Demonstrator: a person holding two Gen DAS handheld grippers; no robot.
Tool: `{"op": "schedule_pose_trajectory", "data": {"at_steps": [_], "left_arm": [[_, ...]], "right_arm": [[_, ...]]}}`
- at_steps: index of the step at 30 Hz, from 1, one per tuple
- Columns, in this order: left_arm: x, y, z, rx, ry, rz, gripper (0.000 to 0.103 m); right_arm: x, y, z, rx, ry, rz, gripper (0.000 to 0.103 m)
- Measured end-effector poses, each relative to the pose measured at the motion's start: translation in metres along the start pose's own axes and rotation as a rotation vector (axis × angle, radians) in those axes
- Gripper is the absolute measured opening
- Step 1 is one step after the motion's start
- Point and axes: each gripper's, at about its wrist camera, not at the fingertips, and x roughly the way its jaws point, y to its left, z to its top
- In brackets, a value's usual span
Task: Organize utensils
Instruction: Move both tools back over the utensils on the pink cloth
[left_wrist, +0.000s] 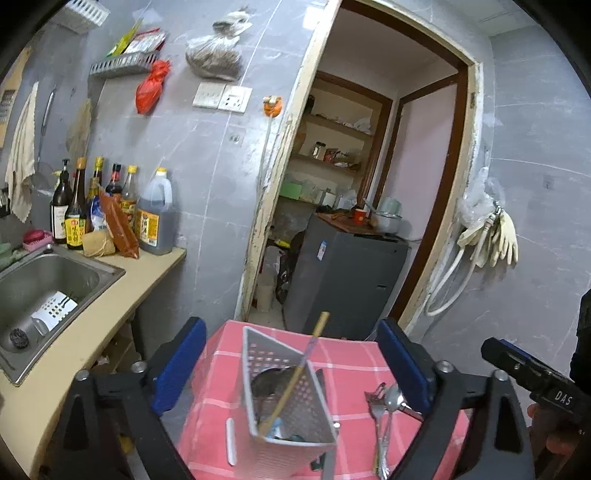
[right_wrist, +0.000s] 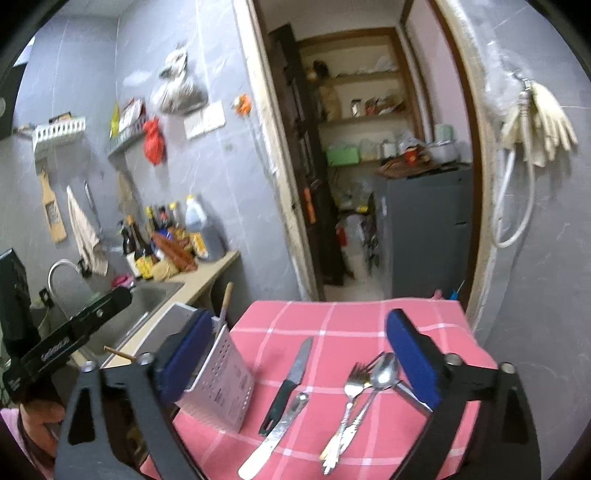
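Note:
A white perforated utensil holder (left_wrist: 284, 402) stands on the pink checked cloth (left_wrist: 351, 365), with a chopstick (left_wrist: 295, 373) leaning in it. My left gripper (left_wrist: 291, 365) is open, its blue pads either side of the holder. Forks and a spoon (left_wrist: 386, 402) lie to the holder's right. In the right wrist view the holder (right_wrist: 221, 373) is at left, a green-handled knife (right_wrist: 290, 380), a peeler (right_wrist: 277, 432), a fork (right_wrist: 349, 391) and a spoon (right_wrist: 384, 369) lie on the cloth (right_wrist: 332, 321). My right gripper (right_wrist: 303, 358) is open above them, empty.
A steel sink (left_wrist: 44, 280) and counter with sauce bottles (left_wrist: 110, 214) are at left. A doorway (left_wrist: 369, 184) opens behind the table onto a grey cabinet (left_wrist: 343, 280). Rubber gloves (right_wrist: 539, 125) hang on the right wall.

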Motion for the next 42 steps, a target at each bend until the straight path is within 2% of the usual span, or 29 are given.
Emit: {"op": "schedule_pose_trajectory", "data": {"at_steps": [2, 11, 19, 25, 38, 40, 42], "left_arm": [[-0.005, -0.009, -0.002, 0.011, -0.009, -0.002, 0.103], [-0.015, -0.053, -0.012, 0.066, -0.005, -0.044, 0.103], [-0.002, -0.088, -0.024, 0.133, 0.043, -0.085, 0.103], [0.017, -0.114, -0.034, 0.172, 0.086, -0.111, 0.103], [0.095, -0.143, -0.069, 0.200, 0.215, -0.044, 0.103], [0.108, -0.144, -0.076, 0.196, 0.241, -0.032, 0.103], [0.122, -0.143, -0.083, 0.187, 0.274, -0.035, 0.103]], "right_arm": [[-0.010, -0.006, 0.000, 0.005, -0.019, -0.008, 0.102], [-0.042, -0.043, -0.006, 0.010, -0.039, -0.049, 0.102], [-0.043, -0.088, -0.013, 0.023, 0.031, -0.077, 0.102], [-0.029, -0.124, -0.020, 0.039, 0.101, -0.070, 0.102], [0.033, -0.178, -0.045, 0.067, 0.194, -0.029, 0.101], [0.046, -0.181, -0.050, 0.068, 0.207, -0.007, 0.097], [0.059, -0.181, -0.054, 0.066, 0.226, 0.014, 0.087]]}}
